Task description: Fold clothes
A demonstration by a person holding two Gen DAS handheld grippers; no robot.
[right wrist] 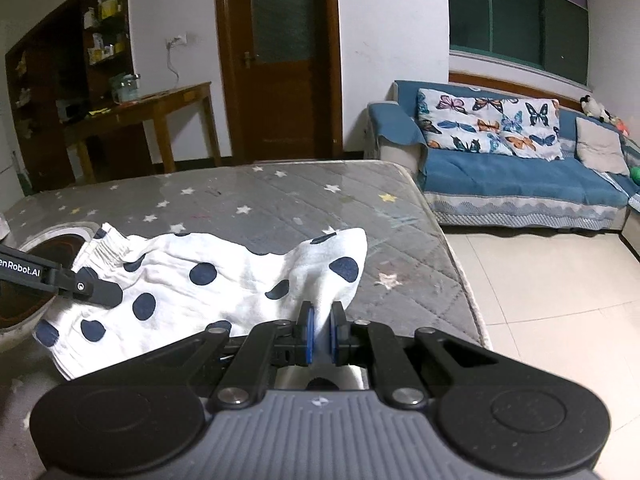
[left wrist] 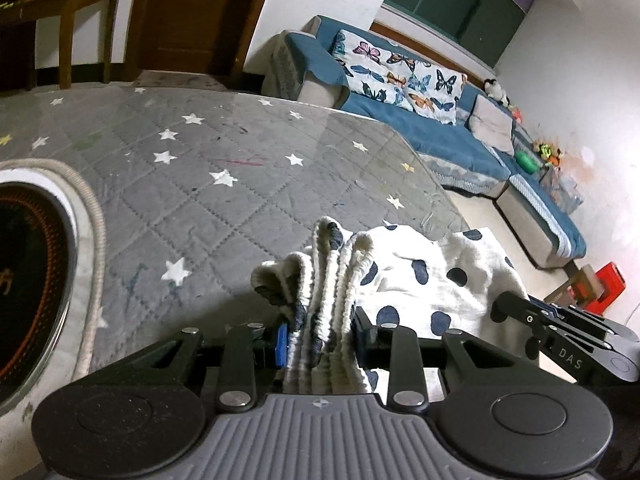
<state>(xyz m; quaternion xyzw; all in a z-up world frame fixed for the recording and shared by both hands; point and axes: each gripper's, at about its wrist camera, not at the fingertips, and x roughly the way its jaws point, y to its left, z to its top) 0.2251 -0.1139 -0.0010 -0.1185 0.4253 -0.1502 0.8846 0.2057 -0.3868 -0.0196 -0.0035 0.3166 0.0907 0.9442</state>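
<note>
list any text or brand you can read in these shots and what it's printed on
"DAS" – on the body of the right tool, seen from the left wrist view.
"enRobot.AI" – on the arm of the left tool, cut off at the frame edge, seen from the right wrist view.
Orange marks on the dark round panel set in the table: too blurred to read.
Shelf items by the wall: labels too small to read.

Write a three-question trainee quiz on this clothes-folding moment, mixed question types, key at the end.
1. True or false: the left hand-held gripper clamps the gathered elastic waistband of the polka-dot garment.
2. What is the right hand-held gripper shut on? A) a cushion B) the garment's thin fabric edge C) nothing
3. Fill in: the garment lies on a grey quilted cover printed with ____.

Key: 1 true; 2 B; 3 stars
</note>
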